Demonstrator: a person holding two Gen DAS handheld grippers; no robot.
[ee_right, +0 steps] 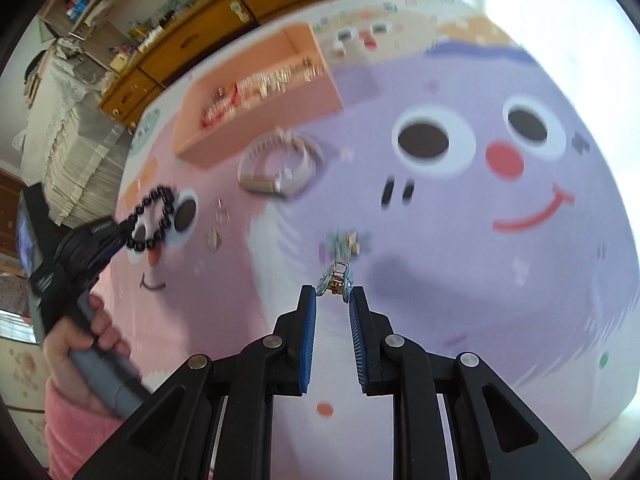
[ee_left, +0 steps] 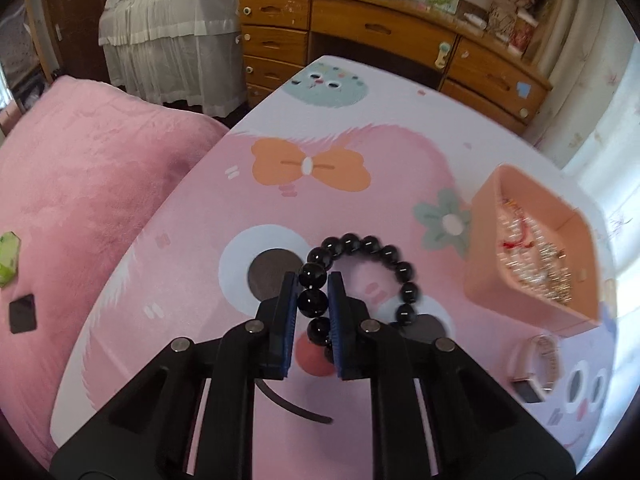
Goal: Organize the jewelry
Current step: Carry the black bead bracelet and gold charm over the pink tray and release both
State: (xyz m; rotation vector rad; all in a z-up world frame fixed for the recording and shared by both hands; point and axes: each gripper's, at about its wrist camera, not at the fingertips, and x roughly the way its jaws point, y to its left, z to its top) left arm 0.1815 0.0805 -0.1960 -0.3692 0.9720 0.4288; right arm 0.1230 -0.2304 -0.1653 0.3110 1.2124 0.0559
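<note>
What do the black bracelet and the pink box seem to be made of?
Bracelet: round black beads, glossy, with bright highlights; polished stone or glass, hard to tell which. Box: peach-pink walls, smooth and matte with an even colour; probably plastic, though blur leaves it open.

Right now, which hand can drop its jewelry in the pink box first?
Probably left. The left gripper already grips the black bead bracelet, and the pink box sits close beside it. The right gripper pinches a small clip-like trinket, farther from the box.
</note>
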